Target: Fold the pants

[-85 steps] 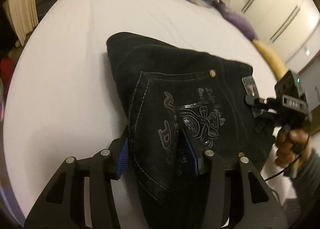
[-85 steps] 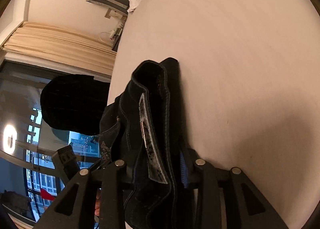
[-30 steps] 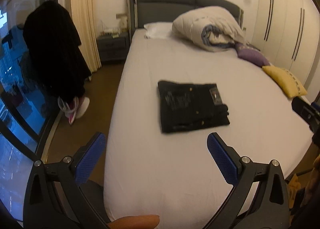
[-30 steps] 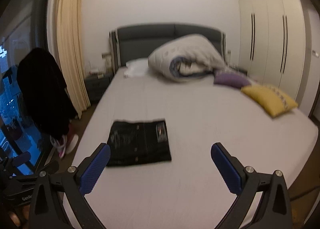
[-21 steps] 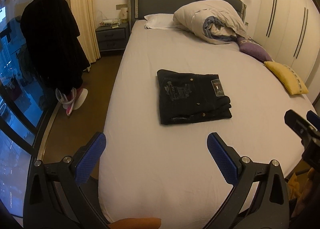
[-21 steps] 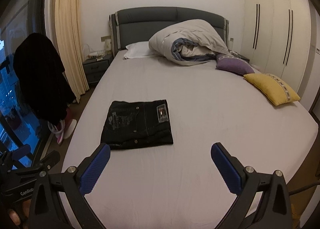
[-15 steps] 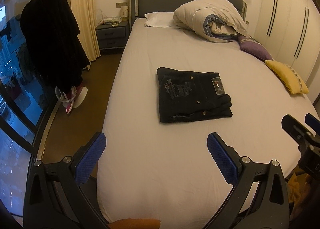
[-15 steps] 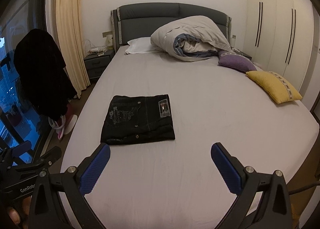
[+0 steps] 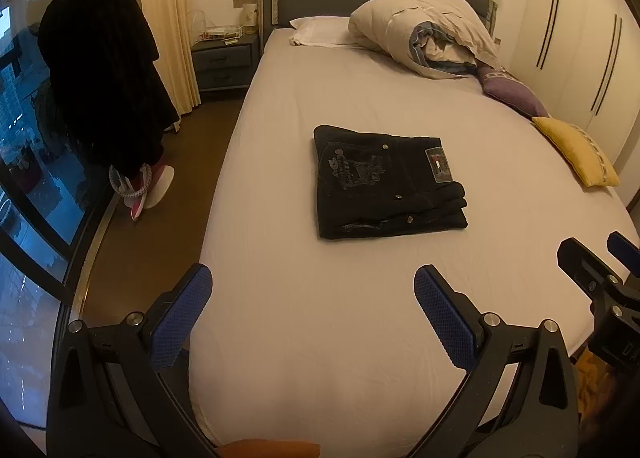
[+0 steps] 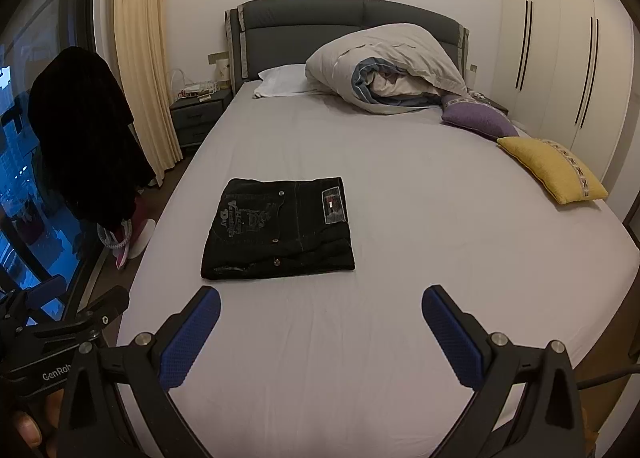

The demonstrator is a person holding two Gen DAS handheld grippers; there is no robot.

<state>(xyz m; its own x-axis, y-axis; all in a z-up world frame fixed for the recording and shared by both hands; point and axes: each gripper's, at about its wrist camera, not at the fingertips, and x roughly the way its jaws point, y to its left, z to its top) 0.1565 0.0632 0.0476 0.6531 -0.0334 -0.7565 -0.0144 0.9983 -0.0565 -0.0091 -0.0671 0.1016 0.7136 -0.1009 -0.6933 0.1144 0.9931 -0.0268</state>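
Black pants (image 9: 386, 181) (image 10: 280, 227) lie folded into a flat rectangle on the white bed sheet (image 9: 320, 338) (image 10: 440, 217), back pocket and label patch facing up. My left gripper (image 9: 312, 298) stands open over the foot of the bed, well short of the pants, nothing between its blue pads. My right gripper (image 10: 320, 318) is likewise open and empty, hanging back from the pants. In the left wrist view the right gripper shows at the right edge; in the right wrist view the left gripper shows at the lower left.
A rolled duvet (image 10: 384, 69) and white pillow (image 10: 282, 83) lie at the headboard. Purple (image 10: 476, 119) and yellow cushions (image 10: 552, 169) sit on the right side. A dark coat (image 9: 104, 73) hangs left of the bed, beside a nightstand (image 9: 224, 61), shoes and a window.
Both grippers let go of the pants, opened and drew back to the foot of the bed. In the last second they drifted only slightly; the pants lie still.
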